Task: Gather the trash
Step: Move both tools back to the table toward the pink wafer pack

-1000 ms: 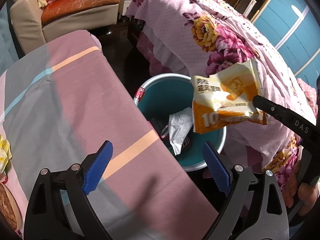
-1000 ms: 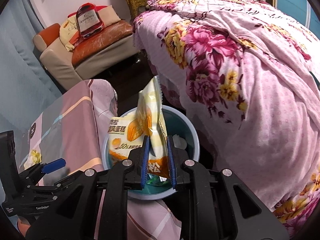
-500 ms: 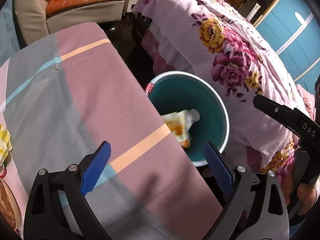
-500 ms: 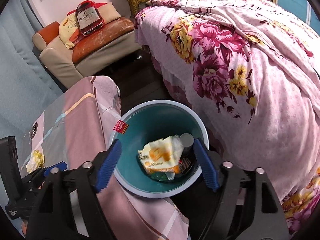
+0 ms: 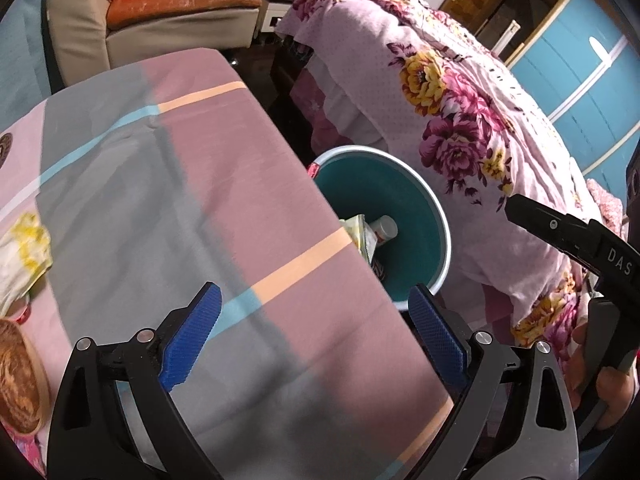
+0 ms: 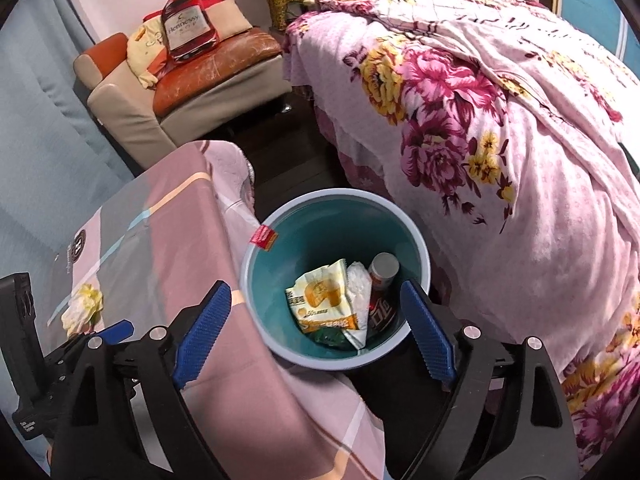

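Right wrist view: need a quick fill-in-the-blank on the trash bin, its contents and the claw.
1. The snack wrapper lies inside the ____ bin.
2. A bottle stands in the bin to the ____ of the wrapper in the picture.
3. The right claw holds ____ as its jaws are opening.
4. The bin stands on the floor between the table and the ____.

Missing words: teal; right; nothing; bed
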{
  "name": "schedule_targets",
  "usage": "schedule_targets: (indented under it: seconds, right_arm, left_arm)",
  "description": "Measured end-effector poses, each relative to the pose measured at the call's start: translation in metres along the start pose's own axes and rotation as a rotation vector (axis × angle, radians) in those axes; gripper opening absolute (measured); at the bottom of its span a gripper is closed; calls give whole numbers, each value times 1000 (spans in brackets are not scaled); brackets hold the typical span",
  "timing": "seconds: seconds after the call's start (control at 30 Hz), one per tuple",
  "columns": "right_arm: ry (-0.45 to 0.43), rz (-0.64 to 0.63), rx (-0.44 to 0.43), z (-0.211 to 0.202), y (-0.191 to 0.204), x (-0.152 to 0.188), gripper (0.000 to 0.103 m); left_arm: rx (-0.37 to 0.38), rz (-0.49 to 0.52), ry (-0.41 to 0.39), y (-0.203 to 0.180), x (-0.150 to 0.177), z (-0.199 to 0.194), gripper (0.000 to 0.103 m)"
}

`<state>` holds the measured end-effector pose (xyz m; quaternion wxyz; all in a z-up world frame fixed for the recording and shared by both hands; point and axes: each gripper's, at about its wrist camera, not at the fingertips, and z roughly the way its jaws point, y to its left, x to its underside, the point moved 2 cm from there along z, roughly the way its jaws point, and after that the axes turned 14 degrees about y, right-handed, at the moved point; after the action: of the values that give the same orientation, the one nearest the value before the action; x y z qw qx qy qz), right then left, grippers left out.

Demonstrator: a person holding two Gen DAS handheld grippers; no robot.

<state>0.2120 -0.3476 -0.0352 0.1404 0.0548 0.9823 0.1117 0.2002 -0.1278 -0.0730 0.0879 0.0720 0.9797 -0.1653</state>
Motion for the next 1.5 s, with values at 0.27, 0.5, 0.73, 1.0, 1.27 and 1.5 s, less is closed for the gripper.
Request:
schedule_targets:
  seconds: [0.27, 0.5, 0.73, 1.0, 1.27, 1.5]
  right_arm:
    - [43, -75, -13, -7, 40, 22, 84]
    - [82, -179, -4, -11, 82, 51, 85]
    - [118, -297, 9, -13, 129, 81, 85]
    - [149, -394, 29, -13, 168, 108, 85]
    - [207, -507, 29, -3, 206, 135, 85]
    - [267, -601, 23, 14, 237, 161, 85]
  left_arm:
    - [-15, -30, -31, 27, 33, -31, 95]
    - [-43, -51, -47, 55, 69, -57, 95]
    - [-58, -105, -77, 91, 105, -85, 95]
    - [-85, -153, -107, 128, 139, -109, 95]
    - [-153, -218, -101, 172, 175, -117, 95]
    - [-217, -243, -52, 199, 196, -104, 95]
